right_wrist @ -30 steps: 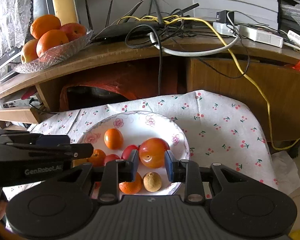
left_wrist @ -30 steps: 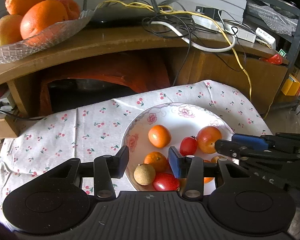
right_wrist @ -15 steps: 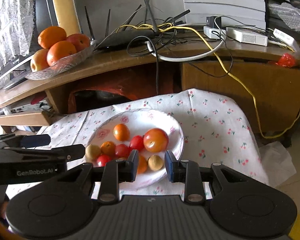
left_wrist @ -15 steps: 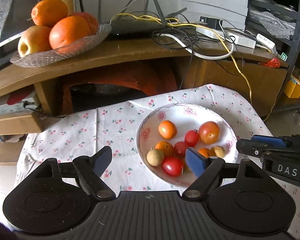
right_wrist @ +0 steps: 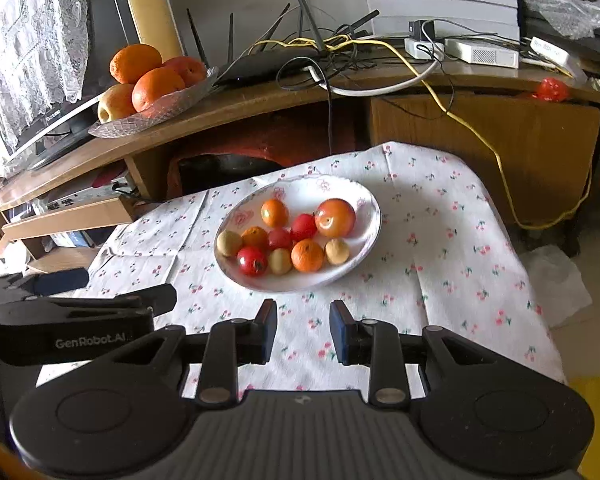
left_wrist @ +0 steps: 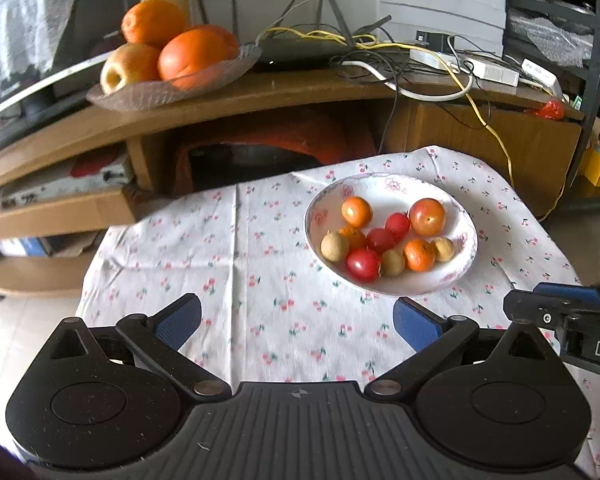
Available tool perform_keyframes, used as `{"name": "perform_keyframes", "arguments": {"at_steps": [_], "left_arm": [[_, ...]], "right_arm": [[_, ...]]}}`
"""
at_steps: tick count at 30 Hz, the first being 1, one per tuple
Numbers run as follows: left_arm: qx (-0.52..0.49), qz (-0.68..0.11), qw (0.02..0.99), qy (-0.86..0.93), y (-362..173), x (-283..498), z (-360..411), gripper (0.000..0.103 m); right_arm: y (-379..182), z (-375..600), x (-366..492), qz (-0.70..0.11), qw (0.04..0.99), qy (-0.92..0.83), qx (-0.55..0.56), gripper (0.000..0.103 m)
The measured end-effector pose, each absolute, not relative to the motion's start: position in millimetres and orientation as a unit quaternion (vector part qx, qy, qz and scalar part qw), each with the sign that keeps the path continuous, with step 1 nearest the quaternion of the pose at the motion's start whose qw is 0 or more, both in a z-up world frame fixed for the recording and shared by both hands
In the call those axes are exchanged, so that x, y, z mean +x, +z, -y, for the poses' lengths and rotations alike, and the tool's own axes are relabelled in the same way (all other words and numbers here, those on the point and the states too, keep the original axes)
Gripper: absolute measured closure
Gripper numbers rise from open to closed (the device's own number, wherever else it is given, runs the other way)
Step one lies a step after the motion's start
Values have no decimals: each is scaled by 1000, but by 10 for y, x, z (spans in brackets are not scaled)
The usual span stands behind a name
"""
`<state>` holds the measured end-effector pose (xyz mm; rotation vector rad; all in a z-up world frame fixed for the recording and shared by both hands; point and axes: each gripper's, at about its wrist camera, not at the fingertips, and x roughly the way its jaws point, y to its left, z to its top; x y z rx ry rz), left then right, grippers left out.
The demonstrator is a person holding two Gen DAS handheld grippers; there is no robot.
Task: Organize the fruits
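Hovering empty above the cloth (left_wrist: 260, 280), the left gripper (left_wrist: 296, 320) gapes wide, the right gripper (right_wrist: 303, 326) narrower; fruits (right_wrist: 284, 240) overlap in the bowl (right_wrist: 364, 248), some partly hidden.

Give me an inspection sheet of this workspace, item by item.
Surface: cherry-print tablecloth, creased.
Job's things: white bowl holding ten small fruits; large tomato at its back right.
Clutter: nothing seen on the cloth.
Grippers: left gripper open wide, empty; right gripper open, narrower, empty.
Cables: yellow cable hanging off the wooden shelf.
Surroundings: glass dish with oranges and an apple; router.
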<state>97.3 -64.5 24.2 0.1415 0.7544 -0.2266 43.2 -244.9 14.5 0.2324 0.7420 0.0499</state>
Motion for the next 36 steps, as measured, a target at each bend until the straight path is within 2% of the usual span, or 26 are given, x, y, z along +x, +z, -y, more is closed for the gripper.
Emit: {"name": "perform_keyframes", "arguments": {"at_steps": [15, 36], "left_arm": [[90, -368, 921, -95, 208, 453, 578, 0], [82, -386, 913, -100, 188, 208, 549, 0]], "right_arm": [[114, 2250, -31, -377, 917, 36, 126, 75], [85, 2157, -261, -382, 915, 35, 128, 75]]}}
